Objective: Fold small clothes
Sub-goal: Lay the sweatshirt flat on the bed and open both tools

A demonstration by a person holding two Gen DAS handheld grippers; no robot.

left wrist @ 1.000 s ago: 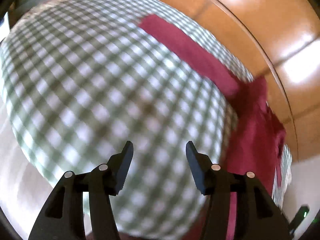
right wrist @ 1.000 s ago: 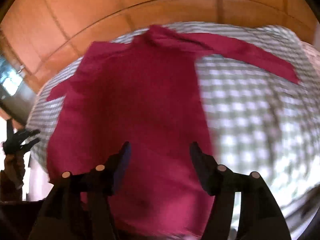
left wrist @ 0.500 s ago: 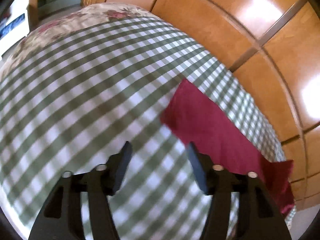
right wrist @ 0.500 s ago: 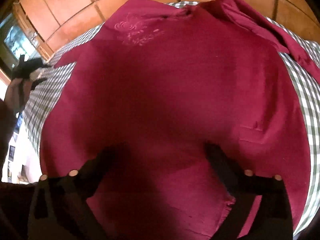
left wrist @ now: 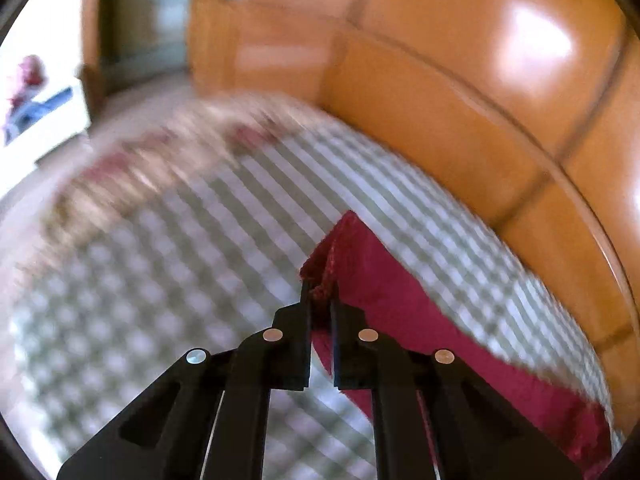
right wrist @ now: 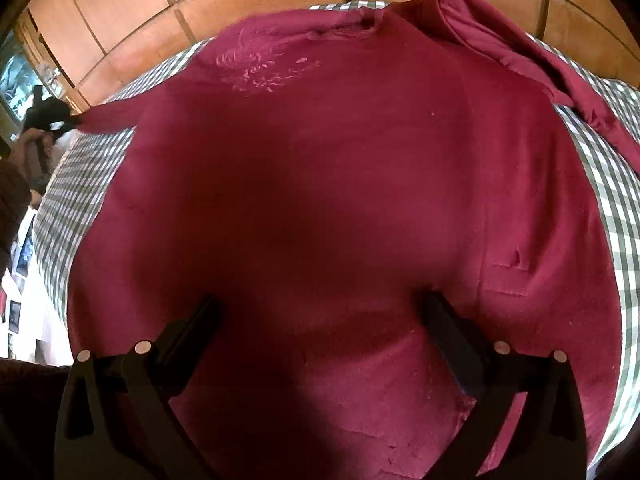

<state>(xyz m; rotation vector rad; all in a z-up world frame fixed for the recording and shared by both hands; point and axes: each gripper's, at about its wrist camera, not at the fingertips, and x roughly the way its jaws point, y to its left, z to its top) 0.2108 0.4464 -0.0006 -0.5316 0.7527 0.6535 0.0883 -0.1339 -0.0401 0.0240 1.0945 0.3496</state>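
Observation:
A dark red long-sleeved shirt (right wrist: 340,184) lies spread flat on a green-and-white checked cloth (right wrist: 76,184). My right gripper (right wrist: 320,316) is open wide, low over the shirt's lower body, fingers resting on or just above the fabric. My left gripper (left wrist: 320,292) is shut on the cuff end of the shirt's sleeve (left wrist: 392,292), which is lifted off the cloth. That gripper also shows far left in the right wrist view (right wrist: 52,114), holding the sleeve end. The other sleeve (right wrist: 532,64) lies toward the upper right.
Orange wooden panelling (left wrist: 460,92) stands right behind the checked cloth (left wrist: 160,280). A floral fabric (left wrist: 160,152) lies at the cloth's far end. Beyond it are a doorway and floor (left wrist: 148,20).
My left gripper has closed on the sleeve cuff and lifted it. My right gripper has opened wider and come down close over the shirt's body.

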